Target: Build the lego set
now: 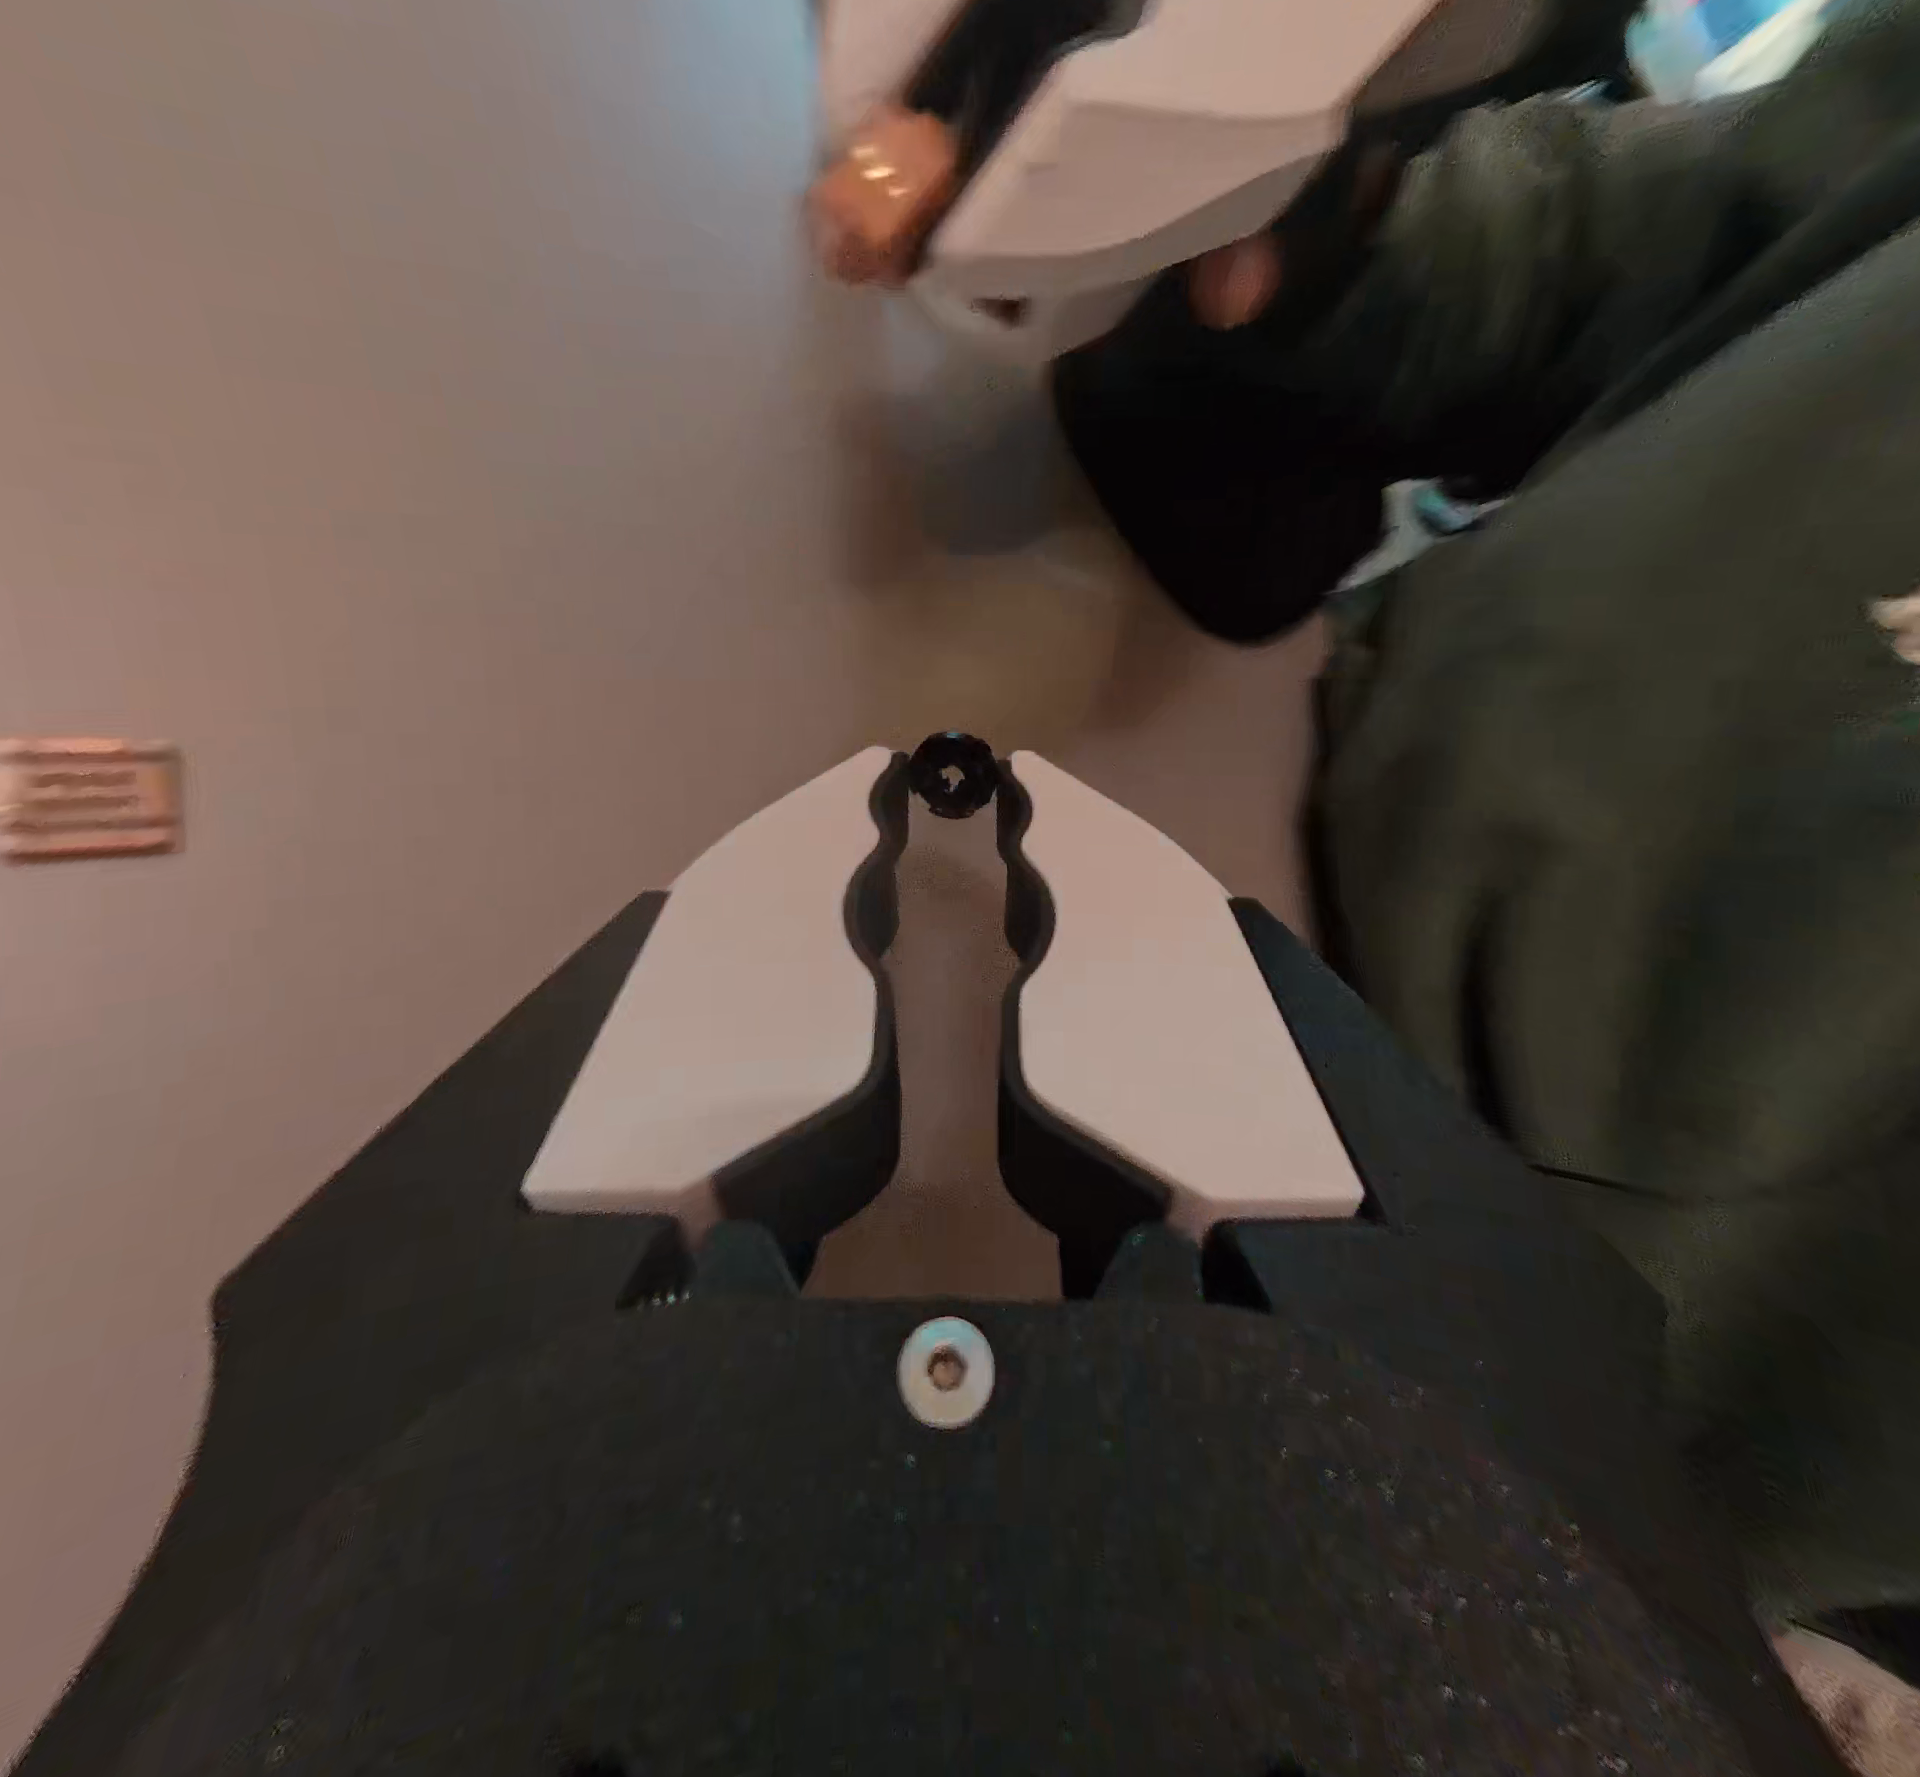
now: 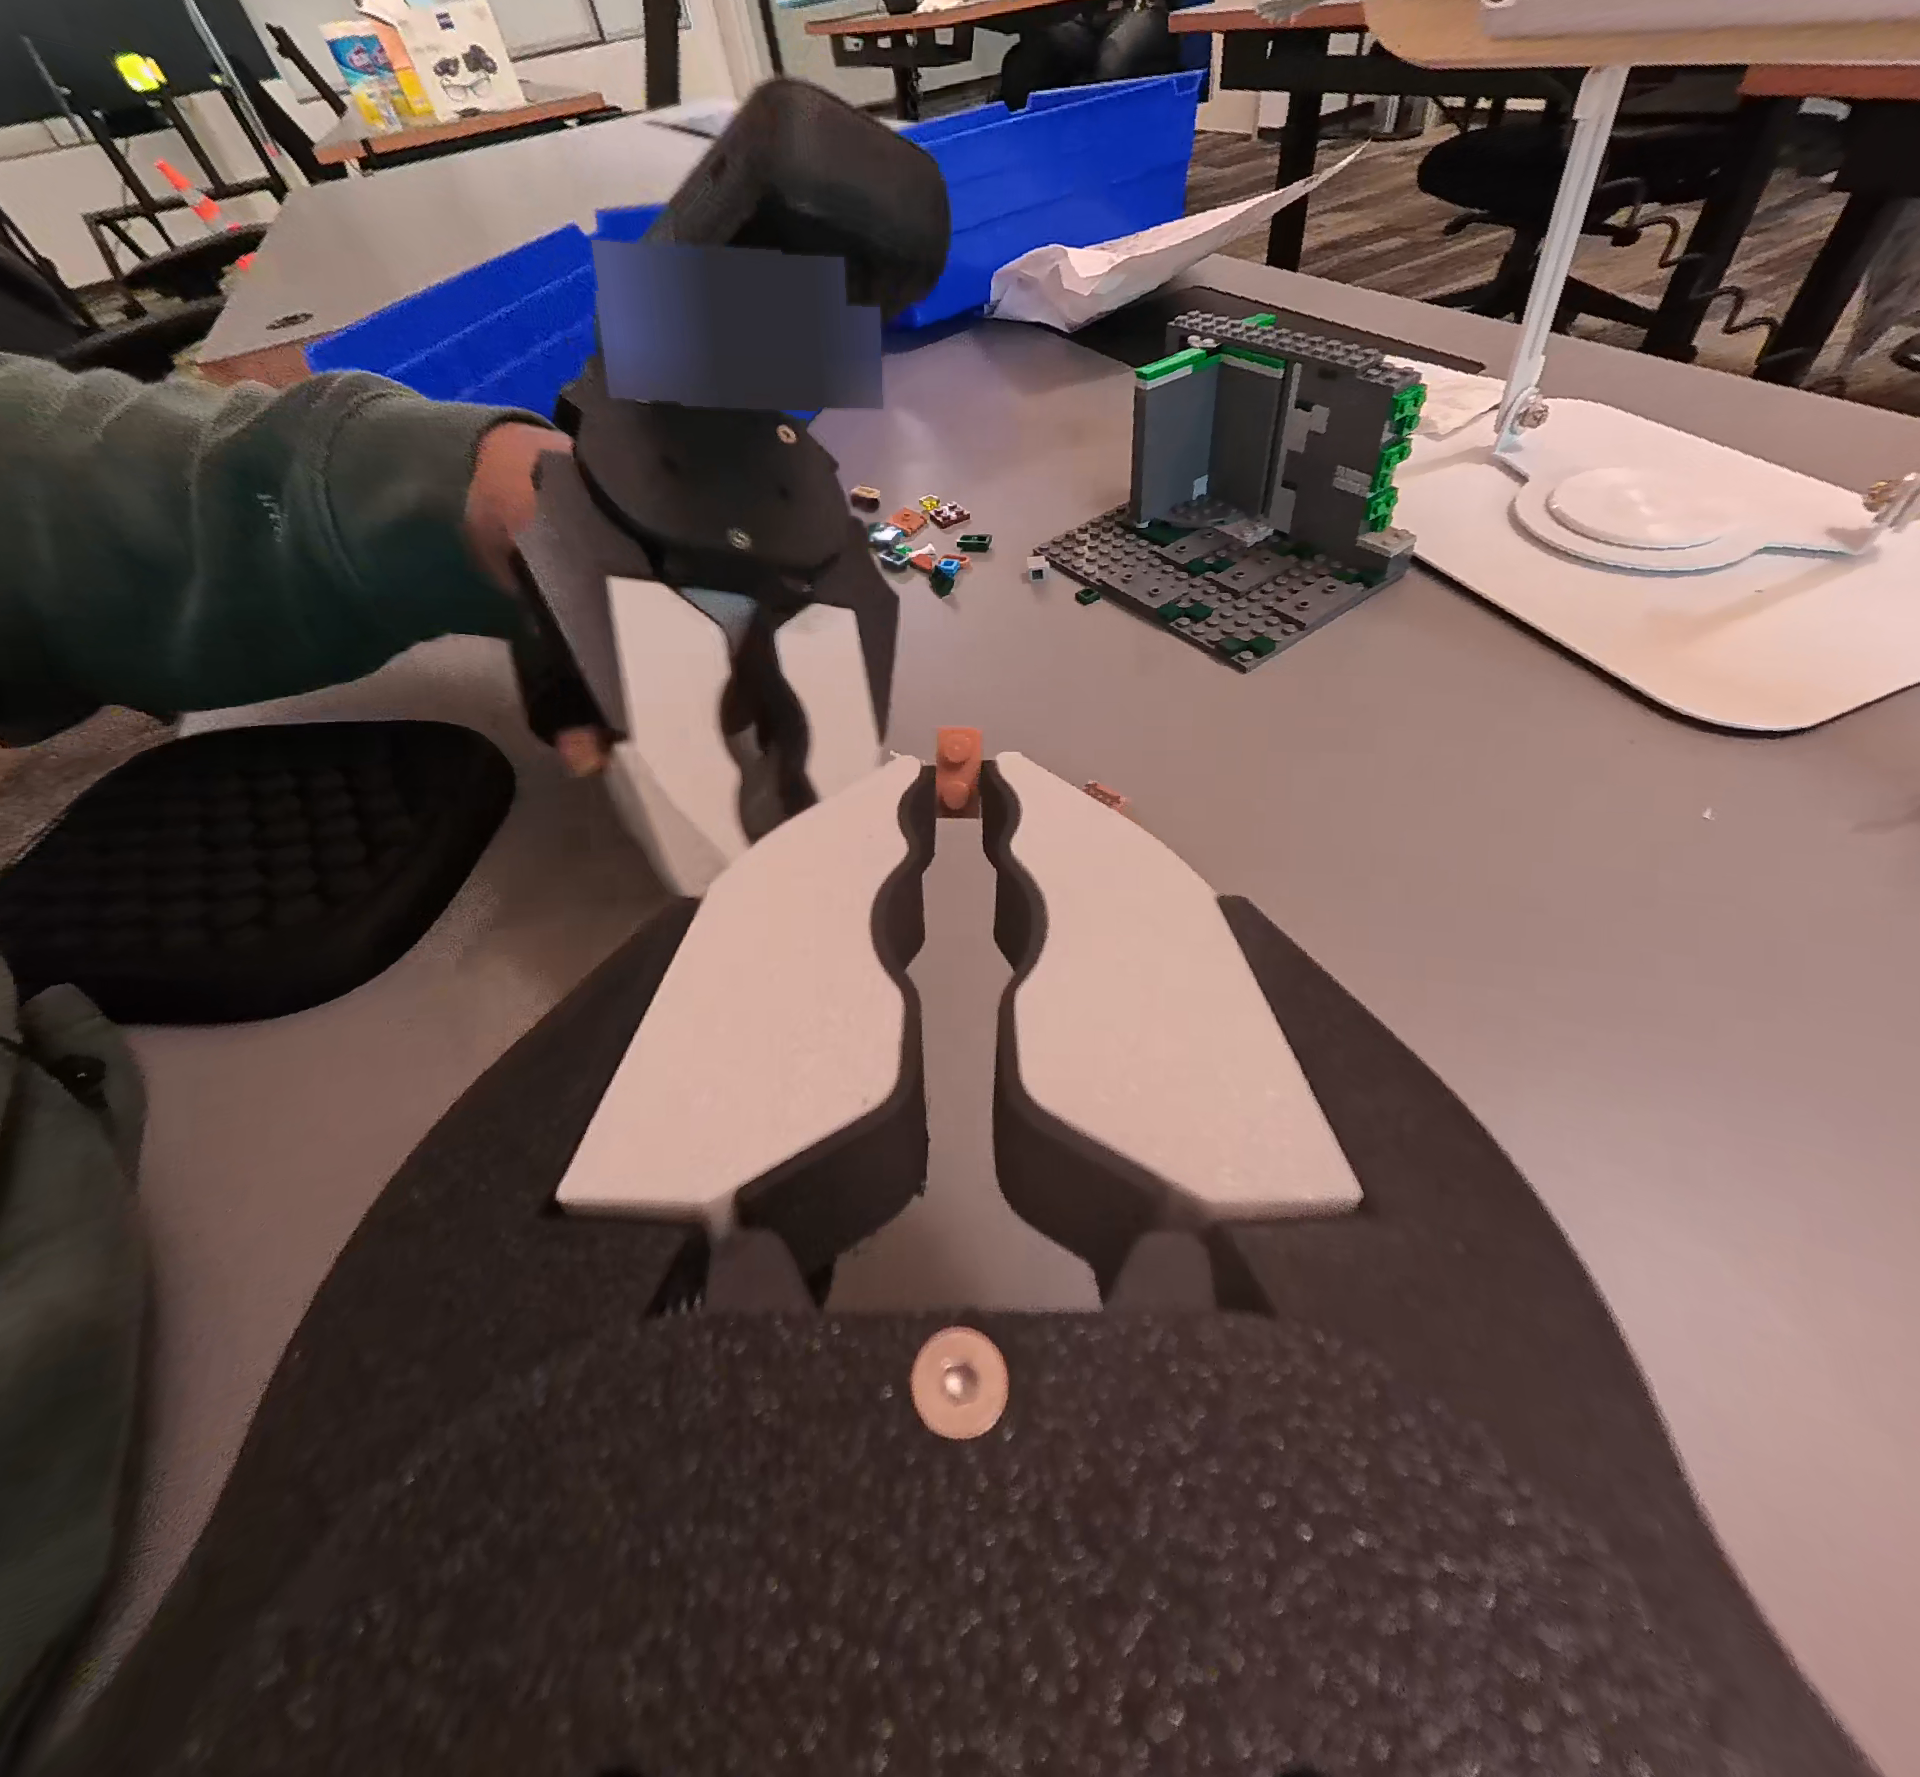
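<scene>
My left gripper [image 1: 951, 785] is shut on a small round black piece [image 1: 951, 789] at its tips and points down at the grey table. My right gripper [image 2: 958, 785] is shut on a small orange-brown plate [image 2: 957, 771]. In the left wrist view the right gripper [image 1: 914, 210] is blurred at the top, holding that orange-brown plate [image 1: 883, 195]. In the right wrist view the left gripper [image 2: 774, 782] hangs just left of my right fingertips. A grey and green lego build [image 2: 1262, 491] stands on its studded baseplate [image 2: 1164, 605] farther back.
Several loose small pieces [image 2: 925, 532] lie left of the build. A blue bin [image 2: 1039, 179], crumpled paper [image 2: 1132, 257] and a white lamp base [image 2: 1662, 543] stand behind and right. A black chair seat [image 2: 239, 854] is at the left edge. A tiny brown piece [image 2: 1103, 795] lies near my right fingertips.
</scene>
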The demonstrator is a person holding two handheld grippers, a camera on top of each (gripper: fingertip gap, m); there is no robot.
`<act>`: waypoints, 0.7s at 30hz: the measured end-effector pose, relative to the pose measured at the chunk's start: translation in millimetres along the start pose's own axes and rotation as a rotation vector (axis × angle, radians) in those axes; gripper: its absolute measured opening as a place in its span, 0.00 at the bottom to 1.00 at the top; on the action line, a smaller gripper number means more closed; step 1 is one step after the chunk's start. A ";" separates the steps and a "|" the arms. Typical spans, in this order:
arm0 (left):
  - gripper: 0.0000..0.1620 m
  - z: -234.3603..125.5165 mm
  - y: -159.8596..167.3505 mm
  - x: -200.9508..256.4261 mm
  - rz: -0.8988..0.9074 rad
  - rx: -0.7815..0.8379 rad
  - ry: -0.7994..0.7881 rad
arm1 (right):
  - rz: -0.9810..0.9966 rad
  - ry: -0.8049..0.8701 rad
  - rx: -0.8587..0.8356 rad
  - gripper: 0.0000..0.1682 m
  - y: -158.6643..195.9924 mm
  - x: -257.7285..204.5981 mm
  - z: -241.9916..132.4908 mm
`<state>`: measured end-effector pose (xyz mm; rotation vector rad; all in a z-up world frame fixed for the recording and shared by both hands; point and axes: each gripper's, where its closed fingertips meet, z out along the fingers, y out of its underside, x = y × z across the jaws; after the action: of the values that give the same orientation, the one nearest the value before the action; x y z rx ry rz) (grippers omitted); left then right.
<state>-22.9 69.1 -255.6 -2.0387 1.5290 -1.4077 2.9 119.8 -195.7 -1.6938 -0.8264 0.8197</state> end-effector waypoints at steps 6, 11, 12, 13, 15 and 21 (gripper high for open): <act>0.11 -19.6 0.3 -47.4 0.014 -0.029 -0.233 | 0.013 0.011 0.003 0.05 -0.7 6.4 -2.8; 0.11 -32.8 7.6 -60.8 0.032 -0.039 -0.337 | 0.022 0.006 -0.005 0.05 1.0 7.7 -2.0; 0.11 -32.6 8.8 -61.8 0.045 -0.042 -0.352 | 0.022 0.007 -0.005 0.05 1.0 8.1 -2.2; 0.11 -31.6 9.6 -62.5 0.059 -0.046 -0.367 | 0.023 0.009 -0.004 0.04 1.0 8.6 -2.3; 0.11 -29.1 10.6 -65.2 0.101 -0.063 -0.410 | 0.028 0.011 -0.004 0.05 1.3 9.7 -2.4; 0.11 -32.7 1.3 -80.5 0.217 -0.094 -0.562 | 0.031 0.016 -0.006 0.04 2.1 10.7 -2.2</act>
<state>-49.0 147.1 -283.8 -2.0071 1.5132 -0.6176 10.8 127.2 -198.6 -1.7199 -0.7938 0.8251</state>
